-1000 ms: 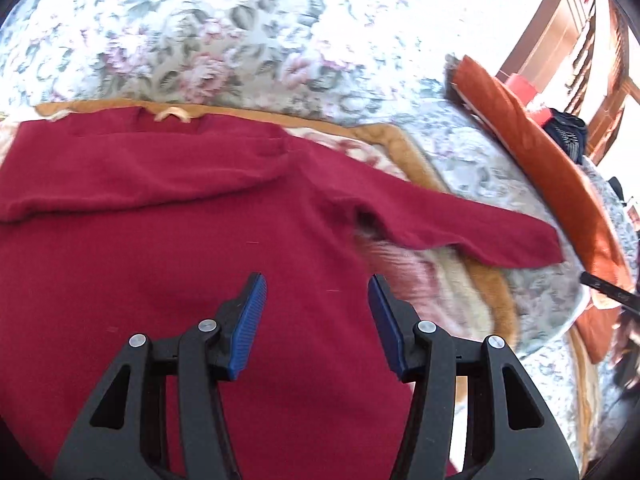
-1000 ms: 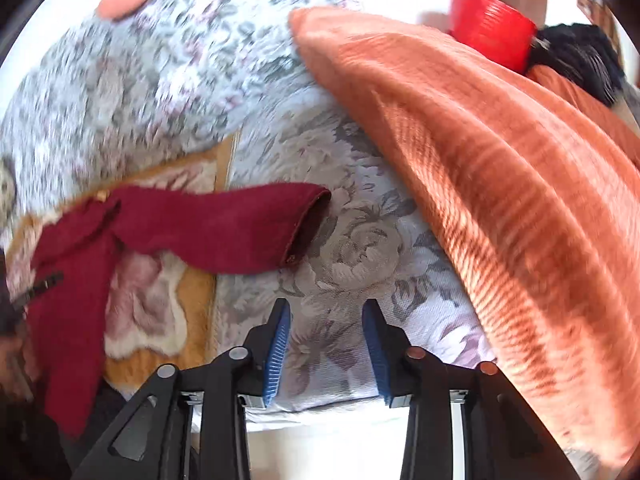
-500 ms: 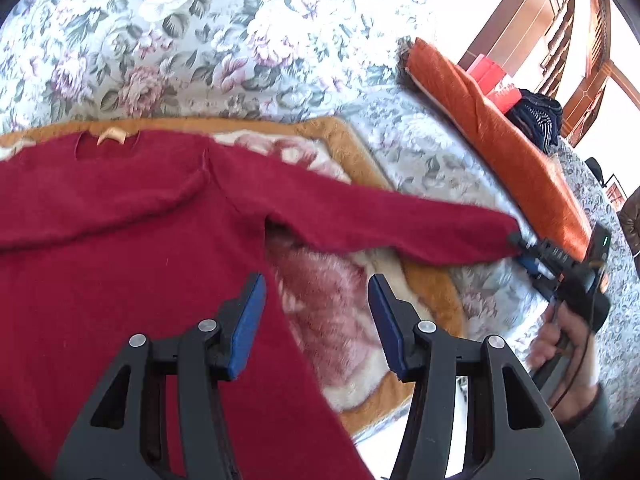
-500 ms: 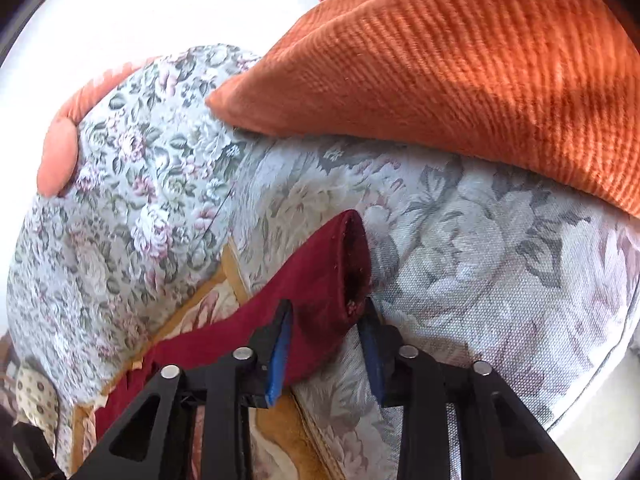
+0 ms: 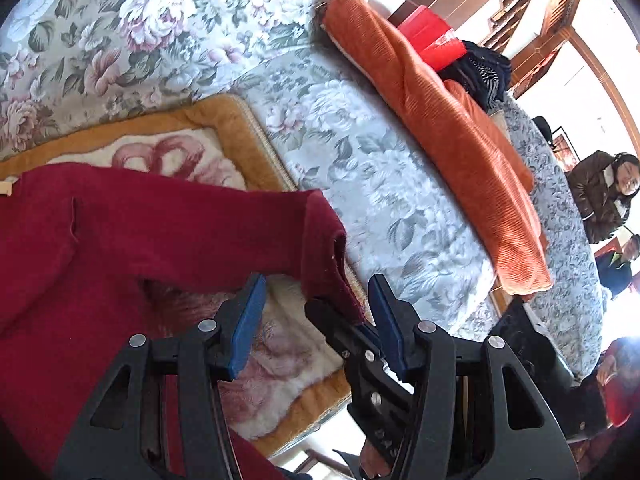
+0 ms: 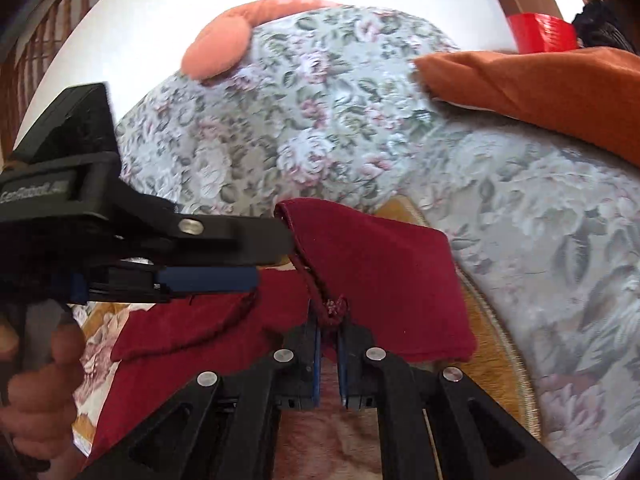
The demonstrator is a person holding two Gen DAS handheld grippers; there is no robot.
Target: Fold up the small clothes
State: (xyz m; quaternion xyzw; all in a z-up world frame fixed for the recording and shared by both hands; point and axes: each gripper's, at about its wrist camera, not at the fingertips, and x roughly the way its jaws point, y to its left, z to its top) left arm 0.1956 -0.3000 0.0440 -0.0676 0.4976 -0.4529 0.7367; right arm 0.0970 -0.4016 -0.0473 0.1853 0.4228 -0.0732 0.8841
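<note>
A dark red sweater (image 5: 120, 240) lies on a gold-edged fleece mat (image 5: 224, 120) on a floral sofa. Its right sleeve (image 5: 248, 224) is lifted and bent back toward the body. My right gripper (image 6: 329, 320) is shut on the sleeve's cuff (image 6: 332, 306); it also shows in the left wrist view (image 5: 352, 320), pinching the cuff (image 5: 328, 268). My left gripper (image 5: 316, 304) is open, its fingers on either side of the hanging cuff. In the right wrist view the left gripper (image 6: 276, 256) comes in from the left, next to the cuff's edge.
An orange corduroy cushion (image 5: 452, 136) lies on the sofa seat (image 5: 380, 184) to the right, with a red container (image 5: 432, 40) and dark clothes (image 5: 480, 72) behind it. People (image 5: 604, 192) sit at the far right. The floral backrest (image 6: 304, 112) rises behind.
My right gripper closed on the sleeve cuff and carried it left, folding the sleeve toward the body. My left gripper moved right and now straddles the cuff.
</note>
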